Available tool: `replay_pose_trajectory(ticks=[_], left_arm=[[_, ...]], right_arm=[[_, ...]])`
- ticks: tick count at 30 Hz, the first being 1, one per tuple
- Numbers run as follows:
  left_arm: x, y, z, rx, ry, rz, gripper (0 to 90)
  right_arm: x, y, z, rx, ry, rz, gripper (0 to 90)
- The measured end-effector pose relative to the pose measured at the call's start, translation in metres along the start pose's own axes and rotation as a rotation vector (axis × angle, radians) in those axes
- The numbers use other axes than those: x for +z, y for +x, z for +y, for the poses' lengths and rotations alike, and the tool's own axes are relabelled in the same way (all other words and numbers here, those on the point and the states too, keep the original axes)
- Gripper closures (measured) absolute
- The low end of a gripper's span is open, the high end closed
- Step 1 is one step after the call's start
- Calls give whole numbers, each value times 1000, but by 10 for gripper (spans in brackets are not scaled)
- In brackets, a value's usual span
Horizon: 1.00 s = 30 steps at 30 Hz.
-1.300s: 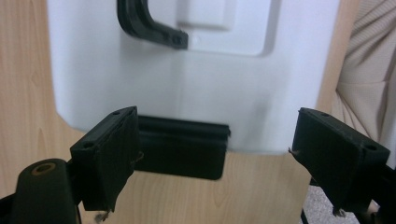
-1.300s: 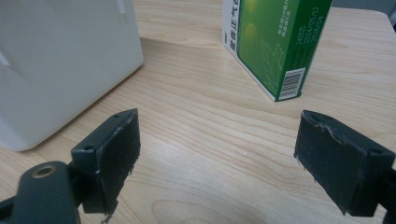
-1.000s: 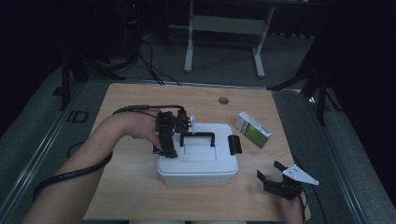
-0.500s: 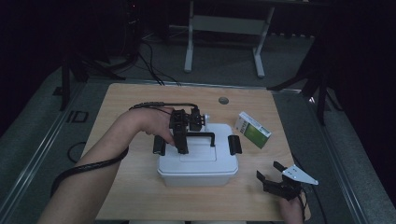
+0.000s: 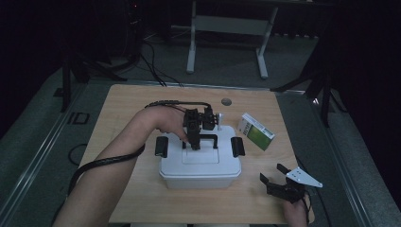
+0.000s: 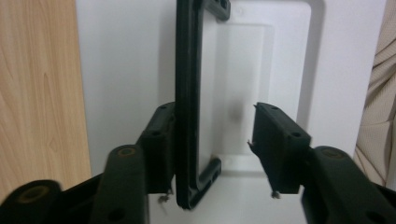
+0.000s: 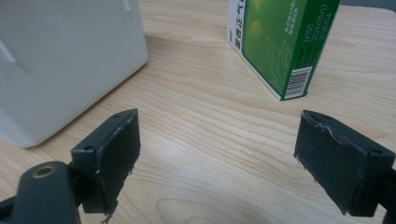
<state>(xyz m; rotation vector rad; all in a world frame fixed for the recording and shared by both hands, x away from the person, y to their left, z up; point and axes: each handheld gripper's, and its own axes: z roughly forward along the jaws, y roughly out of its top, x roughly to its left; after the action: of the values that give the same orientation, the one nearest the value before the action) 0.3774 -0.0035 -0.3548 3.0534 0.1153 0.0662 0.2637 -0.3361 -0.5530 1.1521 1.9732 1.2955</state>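
A white lidded box (image 5: pixel 198 168) stands mid-table with a black carry handle (image 5: pixel 206 138) raised on its lid. My left gripper (image 5: pixel 195 144) points down over that handle. In the left gripper view the handle bar (image 6: pixel 187 70) stands between the jaws of my left gripper (image 6: pixel 215 140). One pad lies against the bar and the other stands apart from it over the lid (image 6: pixel 289 70). The jaws have just been closing. My right gripper (image 5: pixel 271 172) rests open at the front right, and nothing lies between its jaws (image 7: pixel 217 149).
A green and white carton (image 5: pixel 255 131) lies right of the box, ahead of the right gripper (image 7: pixel 280 42). Black latches (image 5: pixel 161 146) (image 5: pixel 237 146) stick out from the box's two ends. The wooden table (image 5: pixel 132 109) has a round hole (image 5: pixel 226 101) near its far edge.
The left hand has moved right across the lid to the handle, and its jaws have narrowed around the bar. The right gripper has stayed put.
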Motion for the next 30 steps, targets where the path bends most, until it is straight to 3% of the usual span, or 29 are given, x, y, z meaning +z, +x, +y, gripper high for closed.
replay_pose_trajectory(ticks=[10, 18, 26, 30], left_arm=[[8, 5, 9, -7, 23, -20, 651], [13, 9, 13, -14, 25, -42, 817], [12, 7, 17, -8, 40, -57, 838], [11, 6, 18, -10, 44, -43, 842]], right_arm=[[-1, 0, 0, 4, -3, 4, 138], [-1, 0, 0, 6, -5, 6, 138], [-1, 0, 0, 3, -5, 8, 138], [-1, 0, 0, 5, -6, 10, 138]])
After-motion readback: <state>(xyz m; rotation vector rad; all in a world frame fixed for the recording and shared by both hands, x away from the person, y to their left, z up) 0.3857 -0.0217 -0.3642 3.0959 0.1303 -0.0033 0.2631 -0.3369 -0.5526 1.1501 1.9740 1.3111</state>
